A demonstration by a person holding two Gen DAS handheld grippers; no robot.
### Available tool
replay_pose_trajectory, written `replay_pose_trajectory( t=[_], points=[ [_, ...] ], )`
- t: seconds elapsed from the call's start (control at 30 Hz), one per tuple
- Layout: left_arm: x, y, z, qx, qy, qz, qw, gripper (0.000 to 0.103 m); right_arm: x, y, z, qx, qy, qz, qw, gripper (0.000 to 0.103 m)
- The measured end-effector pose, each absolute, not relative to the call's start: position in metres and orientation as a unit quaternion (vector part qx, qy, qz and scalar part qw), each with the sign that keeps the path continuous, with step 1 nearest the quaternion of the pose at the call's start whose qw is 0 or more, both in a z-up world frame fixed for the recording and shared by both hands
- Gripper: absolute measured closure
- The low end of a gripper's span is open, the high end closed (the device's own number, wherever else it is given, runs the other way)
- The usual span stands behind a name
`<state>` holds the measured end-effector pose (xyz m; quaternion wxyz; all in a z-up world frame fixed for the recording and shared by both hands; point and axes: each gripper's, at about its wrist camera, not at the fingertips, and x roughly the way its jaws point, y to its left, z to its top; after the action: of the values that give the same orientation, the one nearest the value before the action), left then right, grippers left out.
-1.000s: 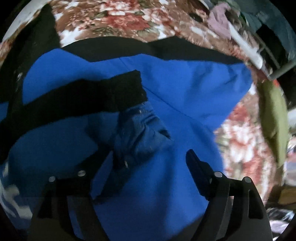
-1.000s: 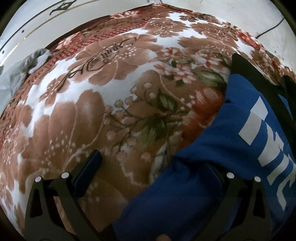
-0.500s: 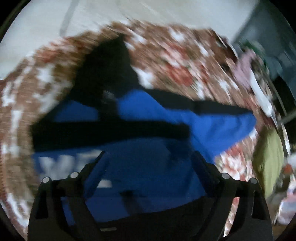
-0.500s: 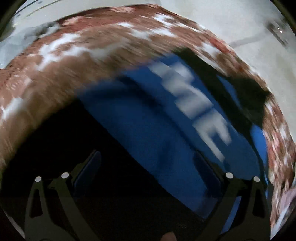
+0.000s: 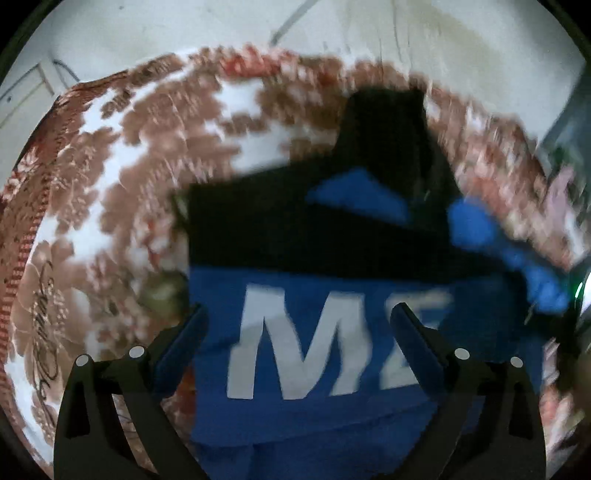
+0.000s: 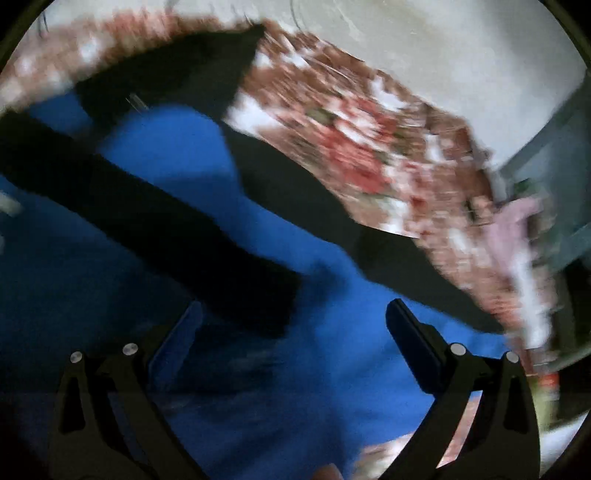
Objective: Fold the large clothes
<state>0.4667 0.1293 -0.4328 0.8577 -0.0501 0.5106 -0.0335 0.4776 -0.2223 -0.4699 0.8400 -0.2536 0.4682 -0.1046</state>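
A large blue garment [image 5: 332, 417] with black bands and white letters [image 5: 295, 347] lies spread on a floral blanket. My left gripper [image 5: 295, 325] hovers over the lettering. Its jaws are opening, and nothing is pinched between them. In the right wrist view the same garment [image 6: 332, 369] fills the lower left, with a black sleeve [image 6: 166, 229] lying across the blue. My right gripper [image 6: 291, 321] stands open above the cloth, near the sleeve's end, its pads apart and holding nothing. Both views are blurred by motion.
The brown, red and white floral blanket [image 5: 110, 166] [image 6: 351, 147] runs under the garment to a patterned edge. Pale floor [image 5: 147, 29] [image 6: 443, 48] lies beyond it. A pinkish cloth [image 6: 517, 221] and dark furniture sit at the far right.
Both grippers have swept sideways over the garment. The left one widened and now looks at the white letters. The right view went from the blanket to the black sleeve.
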Motion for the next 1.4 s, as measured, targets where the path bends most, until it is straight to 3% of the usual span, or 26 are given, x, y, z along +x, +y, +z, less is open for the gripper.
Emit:
replay_pose_trajectory(
  t=[0.23, 0.4, 0.57, 1.03, 1.23, 1.4],
  points=[
    [0.461, 0.096, -0.506, 0.072, 0.548, -0.020, 0.833, 0.006, 0.476, -0.229, -0.489, -0.288, 0.448, -0.097, 0.841, 0.005],
    [0.459, 0.091, -0.482, 0.079, 0.530, -0.018, 0.844, 0.006, 0.471, -0.245, -0.464, -0.234, 0.463, -0.104, 0.848, 0.005],
    [0.435, 0.062, -0.434, 0.024, 0.510, -0.049, 0.858, 0.006, 0.446, -0.301, -0.420, -0.092, 0.477, -0.087, 0.870, 0.005],
    [0.375, -0.211, -0.425, 0.021, 0.493, -0.124, 0.861, 0.006, 0.394, -0.579, -0.415, 0.042, 0.549, -0.191, 0.812, 0.005],
    [0.378, -0.278, -0.439, 0.022, 0.508, -0.122, 0.853, 0.006, 0.389, -0.678, -0.412, 0.134, 0.549, -0.183, 0.804, 0.005],
    [0.381, -0.314, -0.445, 0.045, 0.514, -0.120, 0.848, 0.006, 0.394, -0.759, -0.424, 0.272, 0.535, -0.161, 0.783, 0.005]
  ],
)
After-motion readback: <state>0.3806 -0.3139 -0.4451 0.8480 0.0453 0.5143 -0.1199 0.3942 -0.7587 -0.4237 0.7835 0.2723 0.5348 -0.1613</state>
